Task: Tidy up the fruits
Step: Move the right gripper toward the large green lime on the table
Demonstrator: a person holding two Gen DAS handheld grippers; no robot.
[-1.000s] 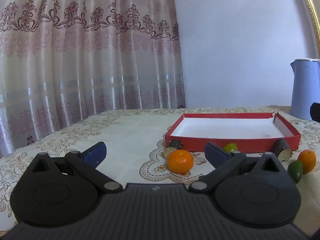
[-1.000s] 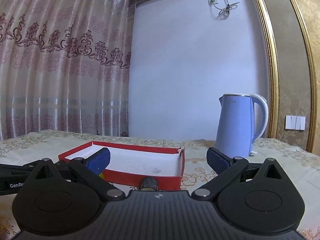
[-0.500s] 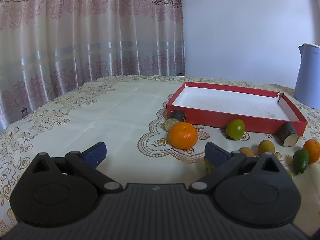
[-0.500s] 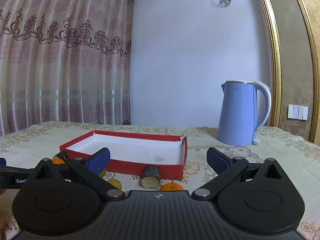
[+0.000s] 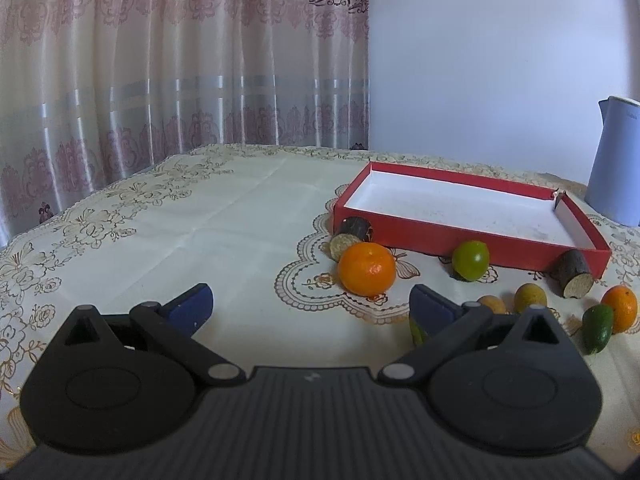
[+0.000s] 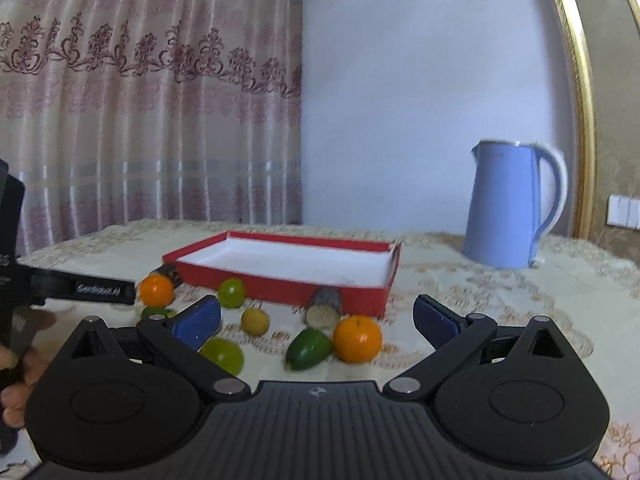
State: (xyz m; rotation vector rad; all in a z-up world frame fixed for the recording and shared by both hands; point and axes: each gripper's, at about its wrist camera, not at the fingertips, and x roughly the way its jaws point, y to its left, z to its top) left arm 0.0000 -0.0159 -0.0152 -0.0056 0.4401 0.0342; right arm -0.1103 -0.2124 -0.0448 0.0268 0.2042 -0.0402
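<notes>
A red tray (image 5: 448, 236) with a white floor lies on the table; it also shows in the right wrist view (image 6: 280, 288). Loose fruits lie in front of it: a large orange (image 5: 367, 268), a green lime (image 5: 471, 260), two small yellow fruits (image 5: 530, 297), a small orange (image 5: 619, 307), a green oval fruit (image 5: 598, 328) and two dark cut sugarcane pieces (image 5: 572, 278). My left gripper (image 5: 310, 306) is open and empty, short of the large orange. My right gripper (image 6: 316, 320) is open and empty above an orange (image 6: 357, 338) and a green fruit (image 6: 309, 348).
A blue kettle (image 6: 508, 208) stands right of the tray at the back. A patterned cloth (image 5: 192, 232) covers the table. Curtains hang behind at the left and a wall at the right. The left gripper's body (image 6: 92, 290) shows at the right view's left edge.
Both views have tilted down and risen, so the fruits in front of the tray now show fully. Both grippers stay open.
</notes>
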